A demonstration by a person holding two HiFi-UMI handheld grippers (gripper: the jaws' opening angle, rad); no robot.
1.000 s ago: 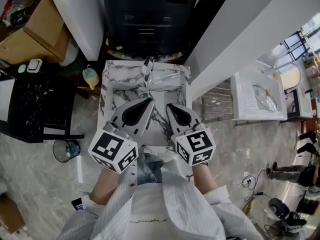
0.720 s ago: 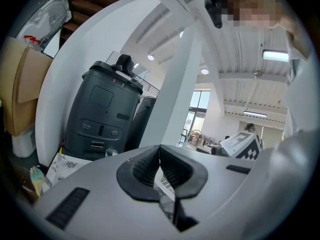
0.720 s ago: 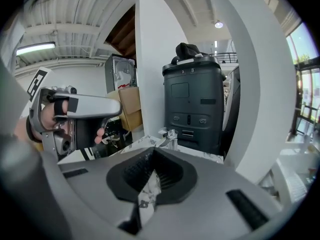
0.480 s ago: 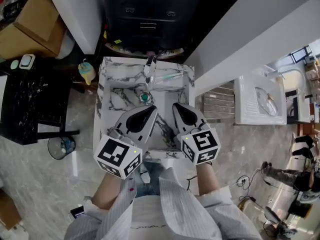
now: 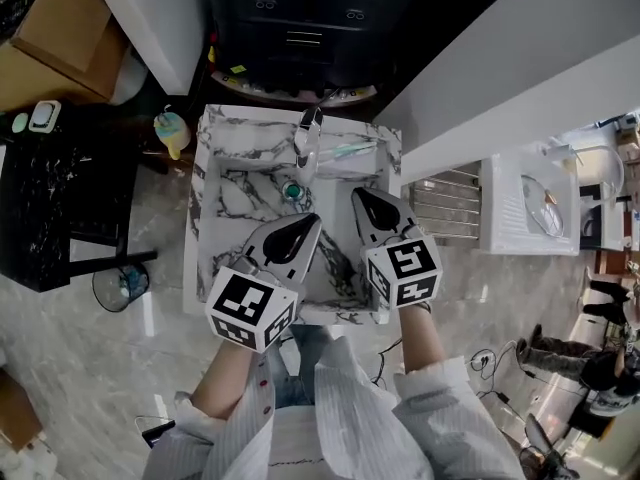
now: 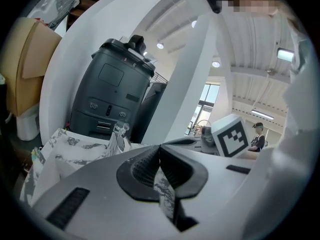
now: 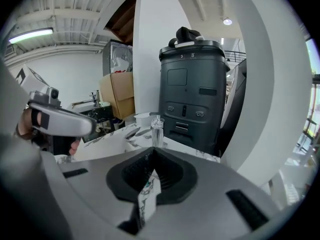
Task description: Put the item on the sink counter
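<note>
Room: marble-patterned sink counter (image 5: 215, 168) on a pale tiled floor, with a dark grey machine (image 5: 300, 18) behind its back edge and a white wall to the right.
Tap: chrome tap (image 5: 305, 136) at the middle of the back ledge, its spout reaching over the basin.
Task's thing: slim pale-green item (image 5: 345, 151), toothbrush-like, lies flat on the back ledge just right of the tap. It is on the sink counter and apart from both my tools.
Basin: small teal round thing (image 5: 291, 191) sits under the spout. I cannot tell whether it is a drain plug or something loose.
Left tool: left tool (image 5: 308, 221) is clenched with its tips meeting and nothing between them. Its own view shows only marble through the slot behind the pads. It hovers over the near half of the basin.
Right tool: right tool (image 5: 360, 196) is likewise clenched and empty, over the basin's right side and short of the back ledge.
Changed: over the last second both tools have drawn back toward the near edge. The teal round thing, covered by my left tool a second ago, now shows.
Meaning: with the slim pale-green item resting on the ledge and both tools empty and backing off, I judge the placing done.
Watch: if the teal thing is a loose item meant for the ledge, it would still have to be lifted out.
</note>
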